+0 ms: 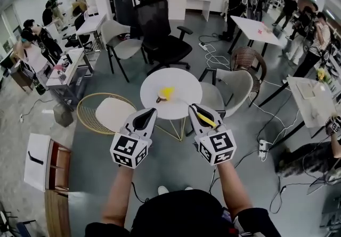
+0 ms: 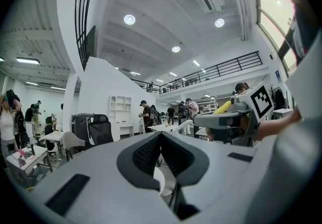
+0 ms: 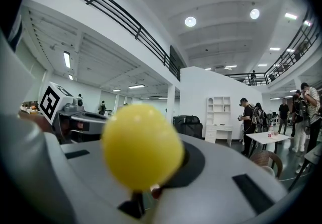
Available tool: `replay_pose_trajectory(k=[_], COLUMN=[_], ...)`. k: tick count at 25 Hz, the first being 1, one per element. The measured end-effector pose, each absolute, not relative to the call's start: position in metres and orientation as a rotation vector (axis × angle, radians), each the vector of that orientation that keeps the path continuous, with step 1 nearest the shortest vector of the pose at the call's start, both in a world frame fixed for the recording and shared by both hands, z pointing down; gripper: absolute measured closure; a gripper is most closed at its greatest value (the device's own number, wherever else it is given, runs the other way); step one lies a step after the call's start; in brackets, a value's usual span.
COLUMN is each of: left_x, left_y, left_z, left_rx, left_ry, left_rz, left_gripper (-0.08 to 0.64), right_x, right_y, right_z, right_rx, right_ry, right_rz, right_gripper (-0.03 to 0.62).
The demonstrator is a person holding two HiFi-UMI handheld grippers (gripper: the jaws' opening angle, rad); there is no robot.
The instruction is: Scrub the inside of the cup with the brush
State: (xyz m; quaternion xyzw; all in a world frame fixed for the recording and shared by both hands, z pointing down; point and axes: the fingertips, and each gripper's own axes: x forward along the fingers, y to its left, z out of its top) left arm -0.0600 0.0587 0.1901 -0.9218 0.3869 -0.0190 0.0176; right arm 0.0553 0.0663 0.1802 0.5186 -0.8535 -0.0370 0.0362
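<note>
A yellow cup [image 1: 167, 92] stands on the round white table [image 1: 184, 84] in the head view, just beyond both grippers. My left gripper [image 1: 151, 112] is shut with nothing between its dark pads [image 2: 151, 153], and it hangs over the table's near edge. My right gripper [image 1: 195, 108] is shut on a brush with a yellow handle [image 1: 206, 120] that lies along its top. In the right gripper view the brush's rounded yellow end [image 3: 142, 147] fills the space in front of the jaws and hides them. Both grippers point level, side by side, short of the cup.
A wicker chair with a white seat [image 1: 106, 112] stands left of the table and a grey shell chair [image 1: 230, 88] to its right. A black office chair [image 1: 160, 33] is behind. Cables and a power strip [image 1: 263, 148] lie on the floor. Several people stand at tables around.
</note>
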Motion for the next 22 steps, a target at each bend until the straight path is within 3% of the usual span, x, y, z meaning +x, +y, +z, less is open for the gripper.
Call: replay_pose_trajectory(k=[22], left_x=[-0.037], left_y=[0.069], left_z=[0.181], left_rx=[-2.824], left_ry=[1.24], left_rz=[-0.053], left_gripper=[0.543], right_x=[0.079], right_y=[0.076], right_z=[0.177], right_rx=[1.561], right_ry=[-2.64], right_rz=[-0.112], right_gripper=[0.543])
